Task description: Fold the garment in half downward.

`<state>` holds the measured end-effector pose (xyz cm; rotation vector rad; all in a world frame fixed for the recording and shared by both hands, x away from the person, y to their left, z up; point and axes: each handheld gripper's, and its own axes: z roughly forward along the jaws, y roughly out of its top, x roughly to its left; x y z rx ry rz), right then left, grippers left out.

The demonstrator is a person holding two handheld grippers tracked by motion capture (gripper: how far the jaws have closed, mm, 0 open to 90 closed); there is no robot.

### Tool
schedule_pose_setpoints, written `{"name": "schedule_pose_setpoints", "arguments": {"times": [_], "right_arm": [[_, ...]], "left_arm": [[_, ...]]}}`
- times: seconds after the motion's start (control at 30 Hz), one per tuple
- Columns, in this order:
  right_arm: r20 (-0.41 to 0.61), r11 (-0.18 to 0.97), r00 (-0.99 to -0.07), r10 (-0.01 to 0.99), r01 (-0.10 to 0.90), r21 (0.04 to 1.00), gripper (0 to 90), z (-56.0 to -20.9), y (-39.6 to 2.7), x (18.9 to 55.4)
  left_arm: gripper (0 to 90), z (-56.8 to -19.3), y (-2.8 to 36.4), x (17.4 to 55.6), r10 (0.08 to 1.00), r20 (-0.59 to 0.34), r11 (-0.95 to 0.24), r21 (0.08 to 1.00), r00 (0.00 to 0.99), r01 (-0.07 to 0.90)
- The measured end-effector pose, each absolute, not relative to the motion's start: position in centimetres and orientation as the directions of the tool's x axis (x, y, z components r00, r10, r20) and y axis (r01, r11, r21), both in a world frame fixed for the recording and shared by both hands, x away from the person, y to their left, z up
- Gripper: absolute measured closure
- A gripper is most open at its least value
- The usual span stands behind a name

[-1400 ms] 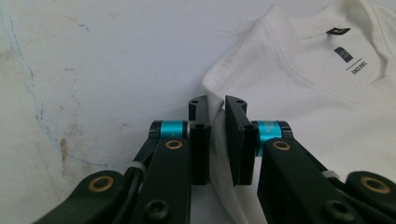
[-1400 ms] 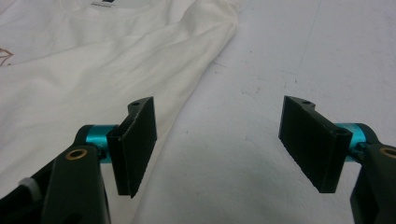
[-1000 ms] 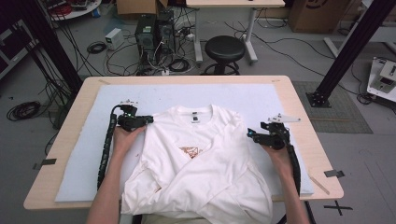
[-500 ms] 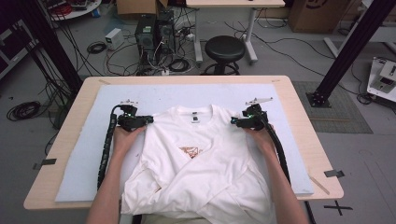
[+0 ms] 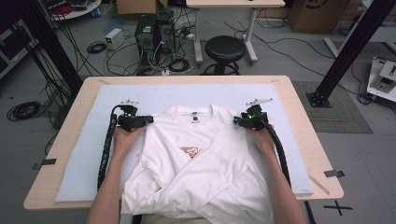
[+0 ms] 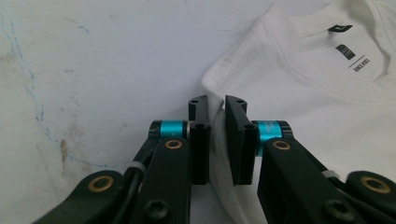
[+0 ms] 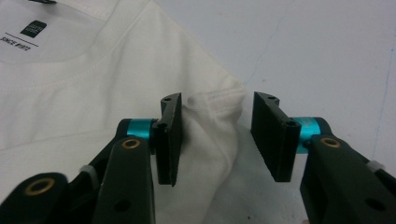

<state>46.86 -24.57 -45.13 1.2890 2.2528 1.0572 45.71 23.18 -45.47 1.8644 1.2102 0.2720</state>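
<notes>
On the tabletop (image 5: 299, 105), over a pale blue mat (image 5: 84, 154), lies the shirt (image 5: 201, 163), white, its collar toward the far edge and its hem hanging off the near edge by my body. Its long axis runs from me straight away across the tabletop. Both sleeves are folded in and cross over the chest, leaving a small orange print (image 5: 189, 151) showing in the gap between them. A black label (image 6: 344, 50) sits inside the neckline, with a smaller black tab above it at the collar.

My left fingers (image 6: 216, 135) are pressed together on the fabric at the shirt's left shoulder corner; a pinched fold of white cloth stands between them. In the high view that left gripper (image 5: 149, 120) sits at the shoulder, my hand just behind it.

My right fingers (image 7: 217, 135) are at the other shoulder corner. They have just been closing, yet they stand apart: the bunched hem of the shoulder rises between them, lying against the left one while a gap shows beside the other. In the high view the right gripper (image 5: 237, 122) rests at the shirt's right shoulder.
</notes>
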Motion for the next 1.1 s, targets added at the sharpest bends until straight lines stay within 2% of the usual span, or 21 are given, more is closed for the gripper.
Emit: {"name": "schedule_pose_setpoints", "arguments": {"times": [0.17, 0.27, 0.53, 1.1], "right_arm": [[0.088, 0.29, -0.521, 0.849, 0.599, 0.747, 66.7, -45.17, -24.9, 46.99], [0.09, 0.303, -0.542, 0.836, 0.591, 0.747, 77.9, -45.16, -24.83, 46.92], [0.094, 0.311, -0.558, 0.824, 0.585, 0.749, 82.5, -45.17, -24.83, 46.86], [0.128, 0.29, -0.56, 0.819, 0.596, 0.749, 82.2, -45.28, -25.11, 47.11]], "left_arm": [[80.4, -45.47, 23.21, 45.72, 0.824, -0.259, -0.15, 0.759, 0.505, 0.633], [80.4, -45.47, 23.21, 45.72, 0.824, -0.259, -0.149, 0.759, 0.504, 0.634], [80.4, -45.47, 23.19, 45.71, 0.824, -0.26, -0.148, 0.759, 0.504, 0.634], [80.3, -45.49, 23.15, 45.74, 0.826, -0.261, -0.144, 0.759, 0.499, 0.635]]}}
